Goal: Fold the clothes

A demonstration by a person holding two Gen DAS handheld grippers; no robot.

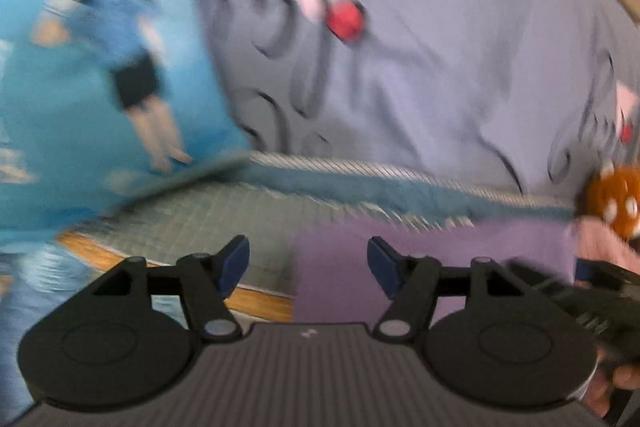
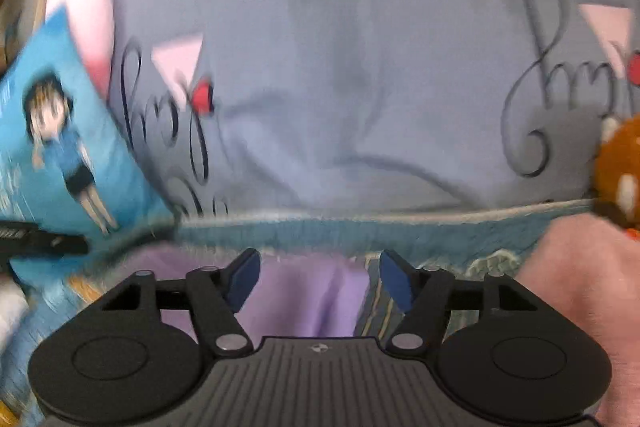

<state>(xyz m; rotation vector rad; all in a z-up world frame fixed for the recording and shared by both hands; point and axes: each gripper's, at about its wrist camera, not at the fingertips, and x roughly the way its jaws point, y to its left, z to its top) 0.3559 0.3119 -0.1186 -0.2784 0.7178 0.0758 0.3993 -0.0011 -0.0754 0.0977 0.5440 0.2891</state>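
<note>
Left gripper (image 1: pixel 308 265): we found its jaws spread, the blue pads (image 1: pixel 236 263) apart, with nothing pinched between them.
Right gripper (image 2: pixel 320 279): we found its jaws likewise spread and empty, hanging above cloth without pressing on it.
Garment: we saw the lilac garment (image 1: pixel 340 267) lying flat just below and ahead of both grippers, on a teal patterned mat (image 1: pixel 192 219); in the right wrist view it showed between the jaws (image 2: pixel 296 295).
Surroundings: a grey-blue cover (image 1: pixel 440 67) rose behind the mat, a blue cushion with a cartoon figure (image 1: pixel 100 67) stood to the left, a pink cloth (image 2: pixel 580 287) lay to the right, and an orange spotted plush toy (image 1: pixel 612 203) sat beside it.
Step in hand, as we judged it: release after a fold, or approach for the next grasp.
Recommended method: we would take one layer edge at each corner, lift evenly, and lay it square.
Risk: we judged that uneven lifting would skew the fold.
Writing: we saw dark cursive script (image 2: pixel 560 79) on the cover, too blurred to read; no brand label was legible.
</note>
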